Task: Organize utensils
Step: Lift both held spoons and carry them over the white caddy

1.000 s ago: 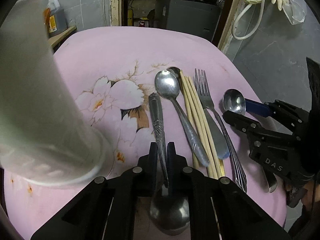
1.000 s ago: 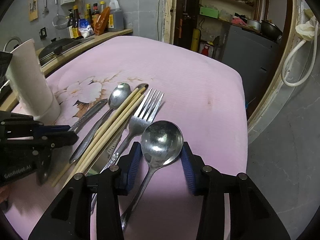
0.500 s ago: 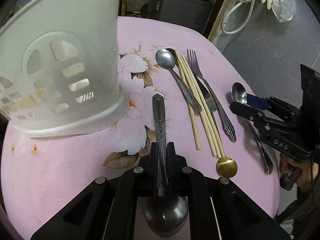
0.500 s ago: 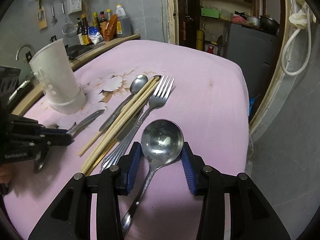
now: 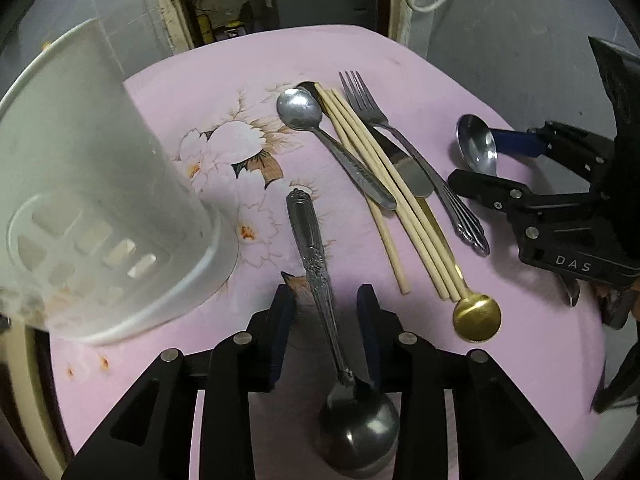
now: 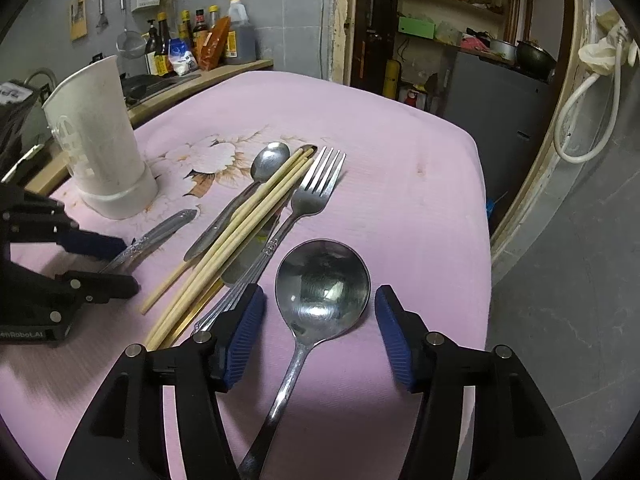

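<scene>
An ornate-handled spoon (image 5: pixel 310 240) lies on the pink flowered tablecloth (image 5: pixel 224 92) between the fingers of my left gripper (image 5: pixel 326 300). The jaws are opening, with a gap on each side of the handle. A large round spoon (image 6: pixel 322 284) lies between the blue pads of my right gripper (image 6: pixel 320 304), whose jaws are also opening and stand clear of the bowl. A white perforated utensil holder (image 5: pixel 100 200) stands upright to the left of the left gripper. A teaspoon (image 5: pixel 298 110), chopsticks (image 5: pixel 380 180), a fork (image 5: pixel 360 92), a table knife (image 5: pixel 412 176) and a gold spoon (image 5: pixel 476 316) lie bunched in the middle.
The table's right edge (image 6: pixel 482 208) drops off close beside the round spoon. Bottles (image 6: pixel 200 40) stand on a counter behind the holder. A dark cabinet (image 6: pixel 496 96) and a white hose (image 6: pixel 580 92) are beyond the table.
Both grippers' jaws have parted: the left has let go of the ornate spoon's handle, and the right has let go of the round spoon's bowl. The left view has rolled and shifted.
</scene>
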